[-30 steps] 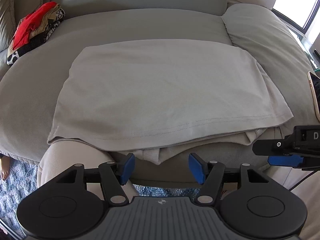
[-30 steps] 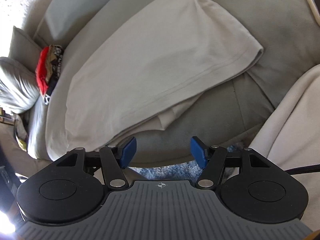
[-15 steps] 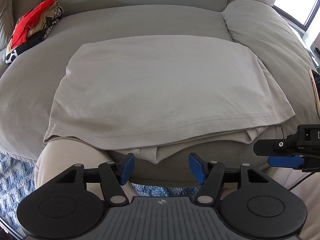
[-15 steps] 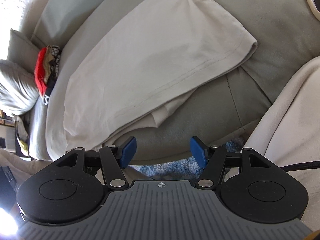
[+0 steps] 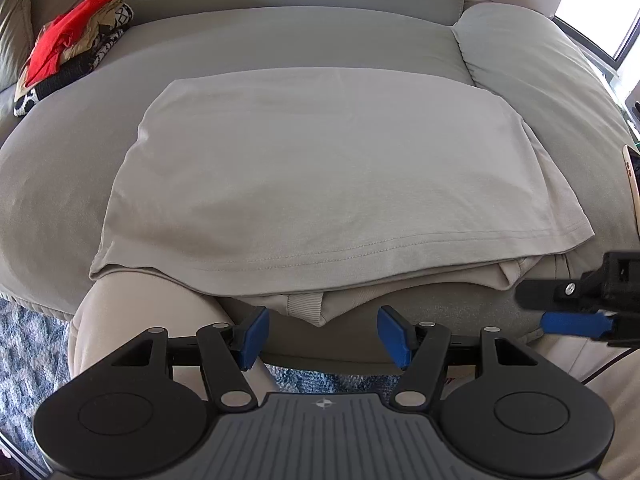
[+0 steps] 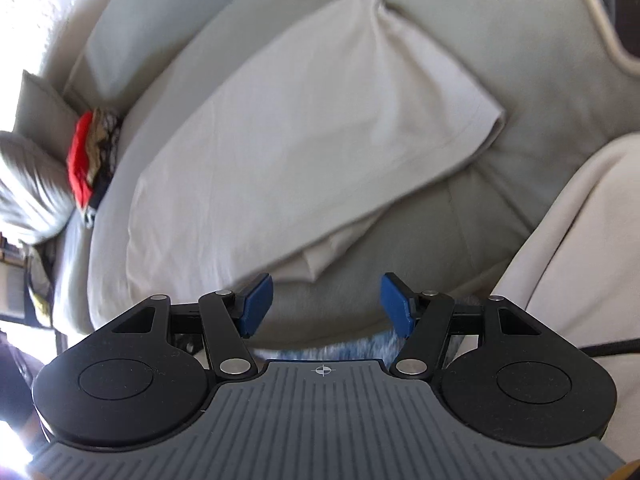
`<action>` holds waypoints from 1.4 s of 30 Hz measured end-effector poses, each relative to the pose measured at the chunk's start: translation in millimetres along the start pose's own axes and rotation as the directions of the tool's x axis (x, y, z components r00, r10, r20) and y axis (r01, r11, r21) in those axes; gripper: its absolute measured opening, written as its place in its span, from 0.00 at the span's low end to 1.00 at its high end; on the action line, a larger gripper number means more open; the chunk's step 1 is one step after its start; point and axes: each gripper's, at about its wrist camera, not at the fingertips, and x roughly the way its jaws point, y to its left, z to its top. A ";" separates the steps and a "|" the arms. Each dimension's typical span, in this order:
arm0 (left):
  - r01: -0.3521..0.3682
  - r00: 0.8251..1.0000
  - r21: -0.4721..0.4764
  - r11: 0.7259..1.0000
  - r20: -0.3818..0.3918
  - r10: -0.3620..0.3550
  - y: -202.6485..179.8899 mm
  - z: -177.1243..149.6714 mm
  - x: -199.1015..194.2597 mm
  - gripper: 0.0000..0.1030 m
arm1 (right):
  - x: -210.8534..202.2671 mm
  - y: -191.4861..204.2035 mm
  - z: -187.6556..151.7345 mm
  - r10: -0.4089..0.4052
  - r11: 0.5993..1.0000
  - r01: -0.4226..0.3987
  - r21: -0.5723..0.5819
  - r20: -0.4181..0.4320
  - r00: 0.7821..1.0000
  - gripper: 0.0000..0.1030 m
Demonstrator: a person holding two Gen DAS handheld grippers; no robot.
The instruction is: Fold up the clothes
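Note:
A beige T-shirt [image 5: 328,176] lies folded flat on the grey sofa seat [image 5: 280,44], its hem and collar hanging slightly over the front edge. It also shows in the right wrist view [image 6: 304,152]. My left gripper [image 5: 323,336] is open and empty, just in front of and below the shirt's near edge. My right gripper [image 6: 326,304] is open and empty, off the shirt's near right corner; it shows at the right edge of the left wrist view [image 5: 576,308].
A pile of red, tan and black-white clothes [image 5: 68,48] sits at the sofa's far left, also in the right wrist view [image 6: 90,152]. A grey armrest [image 5: 532,68] is at the right. A phone [image 5: 632,176] lies on it. A blue rug [image 5: 28,360] covers the floor.
Both grippers have pulled back and down slightly from the shirt, staying open. The right wrist view has swung, so the shirt sits higher in it.

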 end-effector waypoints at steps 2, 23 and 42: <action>-0.006 1.000 -0.006 1.000 0.007 0.006 1.8 0.4 -2.2 0.59 | -7.1 -5.7 1.3 0.026 0.999 -0.027 0.029 0.039 0.999 0.64; -0.071 0.997 -0.088 0.994 0.032 0.074 15.9 22.5 -11.4 0.60 | 56.7 -98.8 4.1 0.420 0.757 -0.395 0.521 0.075 0.904 0.59; -0.094 0.995 -0.137 0.986 0.023 0.098 28.4 23.3 -11.6 0.60 | 72.0 -134.2 37.3 0.271 0.665 -0.515 0.542 0.466 0.842 0.62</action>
